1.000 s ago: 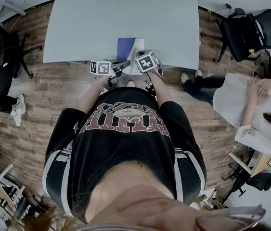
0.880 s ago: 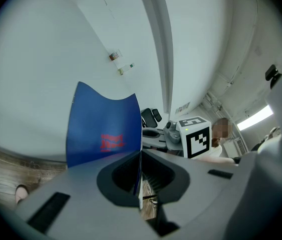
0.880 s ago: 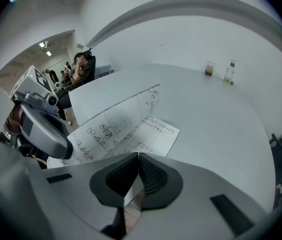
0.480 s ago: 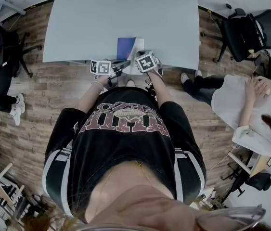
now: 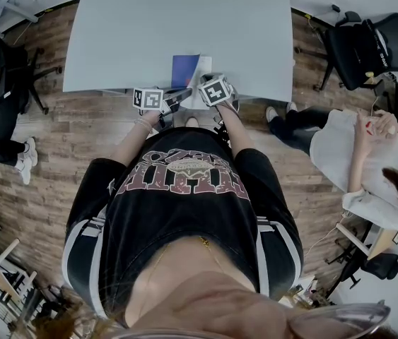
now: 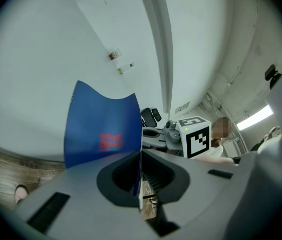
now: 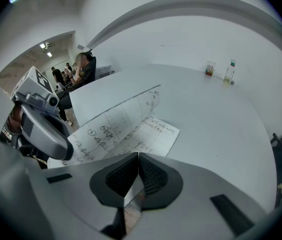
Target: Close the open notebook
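Red print (image 6: pixel 110 141) on notebook cover (image 6: pixel 93 116) and page (image 7: pixel 153 134) handwriting (image 7: pixel 111 132) are illegible.

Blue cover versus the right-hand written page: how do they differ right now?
The blue cover stands lifted and bowed; the written page lies flat on the table. The cover is blue with red print, the page white with handwriting. The left gripper is shut on the cover's edge; nothing grips the page. Both belong to one open notebook.
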